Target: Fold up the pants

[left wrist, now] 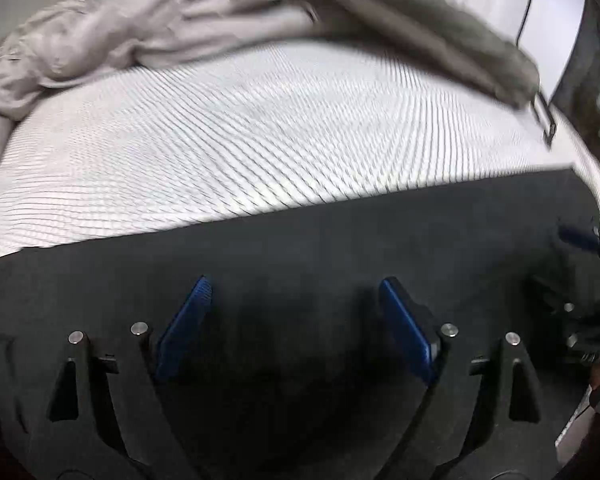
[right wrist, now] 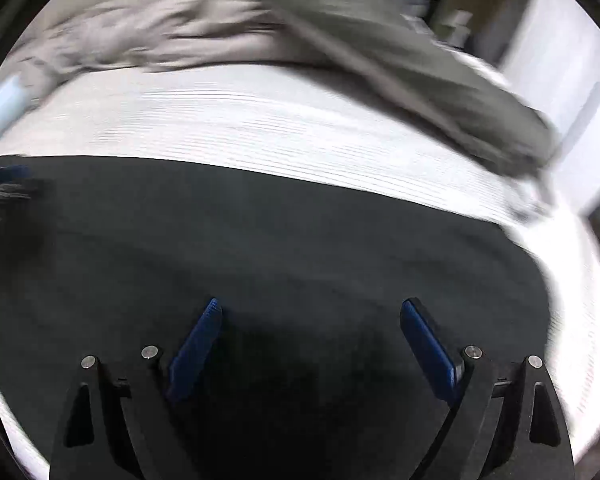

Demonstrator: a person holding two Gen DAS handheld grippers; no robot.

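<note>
Both your tools are wide and empty: left tool (left wrist: 290, 312), right tool (right wrist: 310, 332). The dark pants (right wrist: 260, 248) lie flat under them on the white striped bed (left wrist: 260, 136), looking partly folded. Final fold likely left. Other garments (left wrist: 160, 28) are heaped beyond.

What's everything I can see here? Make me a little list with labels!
surface: white textured bed cover
near cloth: black pants, spread flat on the cover
far cloth: heap of beige and grey clothes at the back
left hand-held gripper: open, nothing between its blue pads, over the black pants
right hand-held gripper: open, empty, over the black pants
picture: blurred
</note>
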